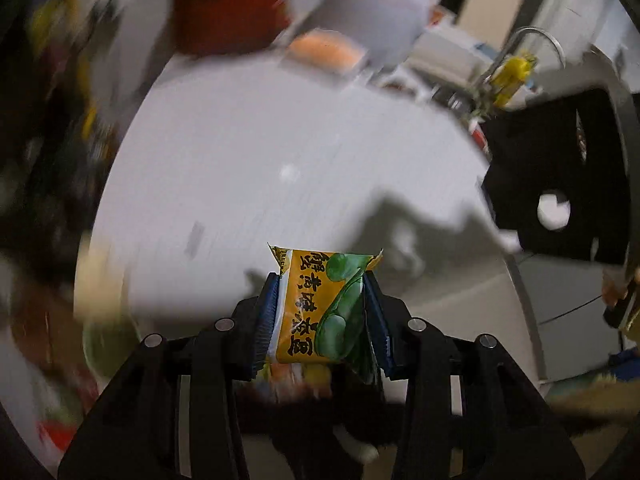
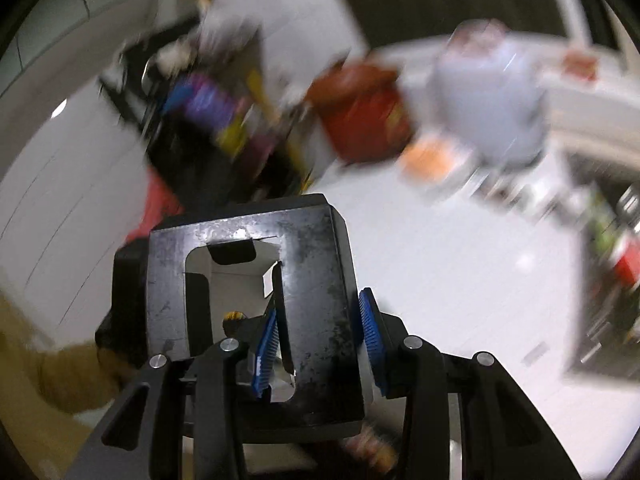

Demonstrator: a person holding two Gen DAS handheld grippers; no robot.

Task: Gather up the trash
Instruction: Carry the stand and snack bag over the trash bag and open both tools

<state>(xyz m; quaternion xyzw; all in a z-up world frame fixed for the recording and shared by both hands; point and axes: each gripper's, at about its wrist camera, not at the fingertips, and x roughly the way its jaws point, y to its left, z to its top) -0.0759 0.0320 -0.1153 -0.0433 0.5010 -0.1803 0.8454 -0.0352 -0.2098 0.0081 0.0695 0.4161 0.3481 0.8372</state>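
Note:
My left gripper [image 1: 322, 280] is shut on a yellow and green snack wrapper [image 1: 320, 304] with black characters, held above the white round table [image 1: 248, 152]. My right gripper [image 2: 320, 304] is shut on one side of a black square bin lid [image 2: 312, 280] with a rectangular opening; white lining shows through it. The same black lid [image 1: 560, 184] shows at the right of the left wrist view, off the table's edge. Both views are motion-blurred.
A red container [image 2: 360, 116], a pale lilac object [image 2: 488, 100] and an orange item [image 2: 428, 160] sit at the table's far side. Colourful packets [image 2: 208, 108] lie blurred at the left. A yellow-sleeved arm [image 2: 44, 376] is at lower left.

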